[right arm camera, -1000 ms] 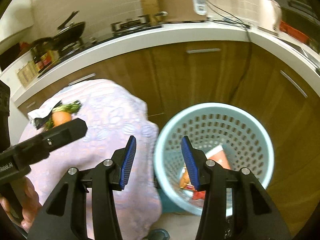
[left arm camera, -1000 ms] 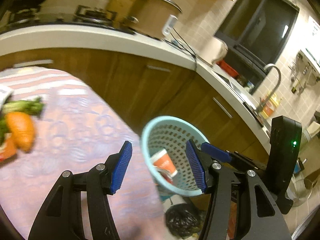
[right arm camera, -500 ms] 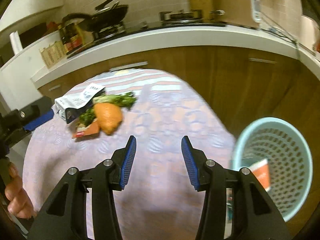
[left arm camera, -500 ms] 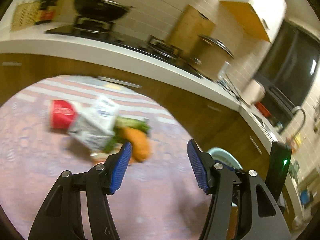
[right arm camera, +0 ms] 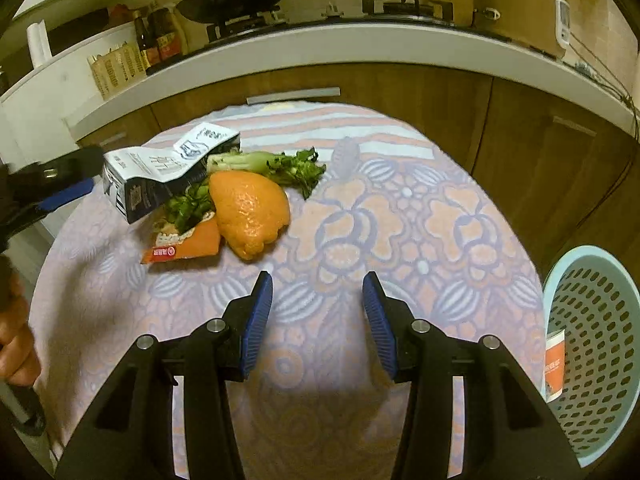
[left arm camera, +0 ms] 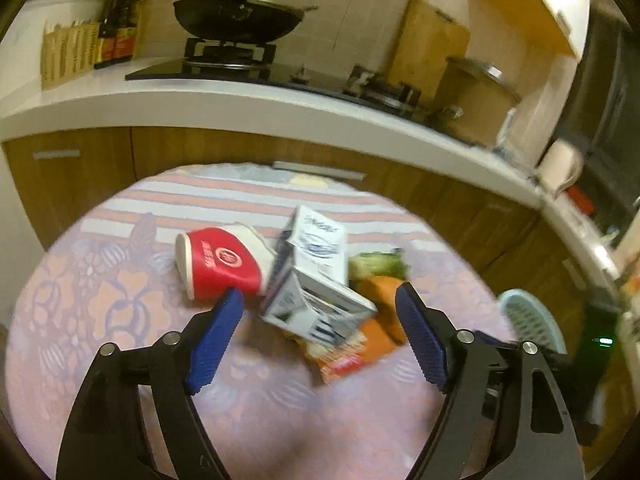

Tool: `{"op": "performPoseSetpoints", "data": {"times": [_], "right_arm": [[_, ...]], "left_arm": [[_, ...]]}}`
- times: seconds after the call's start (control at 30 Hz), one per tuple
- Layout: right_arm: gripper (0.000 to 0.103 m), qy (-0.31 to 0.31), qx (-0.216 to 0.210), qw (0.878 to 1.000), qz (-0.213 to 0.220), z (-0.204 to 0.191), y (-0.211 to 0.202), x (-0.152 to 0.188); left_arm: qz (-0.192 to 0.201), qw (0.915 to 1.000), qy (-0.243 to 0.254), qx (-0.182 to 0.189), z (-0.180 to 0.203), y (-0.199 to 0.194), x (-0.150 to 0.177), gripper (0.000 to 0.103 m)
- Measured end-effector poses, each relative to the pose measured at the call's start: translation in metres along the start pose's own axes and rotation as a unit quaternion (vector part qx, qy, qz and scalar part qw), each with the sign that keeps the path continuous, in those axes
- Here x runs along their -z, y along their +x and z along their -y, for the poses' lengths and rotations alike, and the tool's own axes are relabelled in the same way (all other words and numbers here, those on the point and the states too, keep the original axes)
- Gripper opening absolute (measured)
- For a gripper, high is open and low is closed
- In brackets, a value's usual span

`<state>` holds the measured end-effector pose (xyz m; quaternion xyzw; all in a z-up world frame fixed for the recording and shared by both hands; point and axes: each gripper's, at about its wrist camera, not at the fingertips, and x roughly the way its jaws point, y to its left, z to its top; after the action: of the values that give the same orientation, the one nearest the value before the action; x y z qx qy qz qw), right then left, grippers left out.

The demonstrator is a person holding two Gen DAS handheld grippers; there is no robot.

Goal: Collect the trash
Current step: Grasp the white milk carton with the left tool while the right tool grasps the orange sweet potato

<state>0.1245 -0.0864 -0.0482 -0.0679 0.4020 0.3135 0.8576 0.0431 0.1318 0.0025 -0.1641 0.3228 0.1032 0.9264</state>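
Left gripper [left arm camera: 318, 322], jaws just opened wide and empty, faces crushed milk carton [left arm camera: 316, 284] lying ahead between them on tabletop [left arm camera: 100, 320]; likely light, dentable, so grip across flat sides; right gripper [right arm camera: 317, 312] jaws half-spread, empty.

Red cup [left arm camera: 218, 262] on its side, crushed white carton [left arm camera: 316, 280] against it, orange peel [right arm camera: 250, 214], greens [right arm camera: 288, 166], orange wrapper [right arm camera: 182, 246] heaped on tabletop [right arm camera: 400, 216], blue basket [right arm camera: 596, 344] beside
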Motion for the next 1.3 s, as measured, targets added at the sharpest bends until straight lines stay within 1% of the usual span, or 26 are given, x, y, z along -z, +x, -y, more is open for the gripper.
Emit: {"op": "performPoseSetpoints", "data": {"times": [0.07, 0.1, 0.2, 0.27, 0.33, 0.37, 0.4, 0.47, 0.57, 0.73, 0.9, 0.97, 1.03, 1.17, 1.23, 1.27, 1.3], "right_arm": [[0.044, 0.0, -0.004, 1.0, -0.006, 0.001, 0.003, 0.0], [0.044, 0.001, -0.004, 1.0, -0.007, 0.001, 0.004, 0.0], [0.044, 0.0, -0.007, 1.0, -0.012, 0.002, 0.006, -0.001], [0.044, 0.0, -0.005, 1.0, -0.015, 0.001, 0.008, -0.001], [0.044, -0.003, -0.004, 1.0, -0.016, 0.0, 0.009, -0.001], [0.045, -0.006, -0.002, 1.0, -0.017, -0.001, 0.009, -0.001], [0.046, -0.007, -0.001, 1.0, -0.017, -0.001, 0.009, -0.001], [0.047, -0.01, 0.0, 1.0, -0.019, -0.003, 0.01, -0.001], [0.048, -0.012, 0.0, 1.0, -0.021, -0.004, 0.011, -0.001], [0.049, -0.014, -0.004, 1.0, -0.021, -0.005, 0.011, -0.001], [0.049, -0.02, -0.006, 1.0, -0.018, -0.007, 0.008, 0.0], [0.049, -0.023, 0.002, 1.0, -0.019, -0.008, 0.009, 0.0], [0.049, -0.026, 0.006, 0.999, -0.02, -0.01, 0.01, 0.001], [0.051, -0.024, 0.007, 0.999, -0.021, -0.01, 0.01, 0.001], [0.052, -0.022, 0.007, 1.0, -0.019, -0.008, 0.009, 0.002], [0.053, -0.021, 0.007, 1.0, -0.016, -0.008, 0.008, 0.002], [0.054, -0.021, 0.006, 1.0, -0.013, -0.008, 0.007, 0.002]], "left_arm": [[-0.007, 0.9997, 0.018, -0.013, 0.001, 0.011, -0.001, 0.078], [-0.017, 0.9991, 0.033, -0.022, 0.004, 0.02, -0.003, 0.078], [-0.035, 0.9959, 0.067, -0.05, 0.01, 0.036, -0.003, 0.078], [-0.044, 0.994, 0.08, -0.061, 0.011, 0.046, -0.003, 0.078], [-0.047, 0.9928, 0.087, -0.068, 0.013, 0.049, -0.001, 0.074], [-0.048, 0.9924, 0.089, -0.07, 0.013, 0.05, -0.001, 0.061], [-0.054, 0.9923, 0.089, -0.067, 0.012, 0.05, 0.0, 0.06], [-0.049, 0.9937, 0.081, -0.061, 0.01, 0.046, 0.002, 0.059], [-0.033, 0.996, 0.062, -0.055, 0.005, 0.033, 0.006, 0.059], [-0.001, 0.9992, 0.024, -0.032, -0.004, -0.003, 0.014, 0.059], [0.006, 0.9997, -0.011, -0.022, -0.015, -0.031, 0.037, 0.059], [-0.003, 0.9996, -0.02, -0.021, -0.018, -0.039, 0.05, 0.059], [-0.017, 0.9995, -0.023, -0.012, -0.018, -0.044, 0.063, 0.059], [-0.045, 0.9989, -0.011, -0.008, -0.011, -0.048, 0.086, 0.06], [-0.064, 0.9978, -0.01, 0.014, -0.009, -0.048, 0.093, 0.065], [-0.067, 0.9974, -0.014, 0.023, -0.01, -0.049, 0.095, 0.073], [-0.066, 0.9971, -0.02, 0.031, -0.011, -0.051, 0.097, 0.077]]}}
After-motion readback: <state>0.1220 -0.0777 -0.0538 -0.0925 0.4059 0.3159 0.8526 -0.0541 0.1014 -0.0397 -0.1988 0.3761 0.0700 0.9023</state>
